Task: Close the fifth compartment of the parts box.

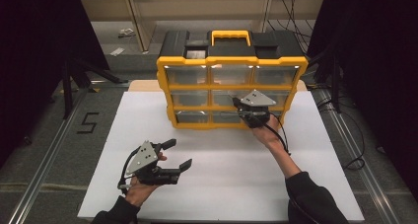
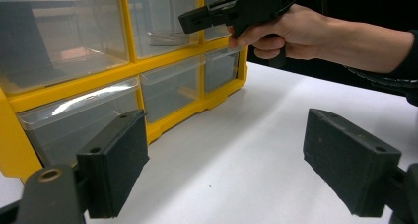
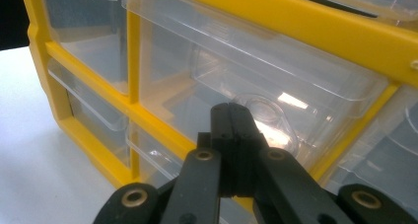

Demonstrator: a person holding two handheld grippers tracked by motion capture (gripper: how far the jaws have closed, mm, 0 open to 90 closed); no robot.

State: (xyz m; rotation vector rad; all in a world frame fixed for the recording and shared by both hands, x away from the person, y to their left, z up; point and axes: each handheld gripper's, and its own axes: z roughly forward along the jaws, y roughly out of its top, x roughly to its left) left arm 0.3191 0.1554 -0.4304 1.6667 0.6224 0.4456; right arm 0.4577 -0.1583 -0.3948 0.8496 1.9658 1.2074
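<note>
Drawer pull under way at the organizer

Right gripper [image 3: 235, 116], jaws closed, is pressing at the clear drawer [image 3: 276, 86] around 12 o'clock on the worktop [image 1: 222, 179]; slipping off its tab looks likely. Left gripper [image 1: 176, 155] is idling open.

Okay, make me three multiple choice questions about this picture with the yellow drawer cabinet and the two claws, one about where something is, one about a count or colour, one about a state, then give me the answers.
1. Where is the right claw?
A. At the front of the drawer cabinet
B. Flat on the white table
C. Above the carry handle

2. How many clear drawers does the cabinet front show?
A. Four
B. Six
C. Nine

3. How do the left claw's jaws stand?
A. Clamped on a drawer
B. Apart, with nothing between them
C. Shut tight

Answers:
1 A: the high view shows it against the middle drawer row.
2 C: three rows of three.
3 B: the left gripper view shows bare table between the two pads.
</note>
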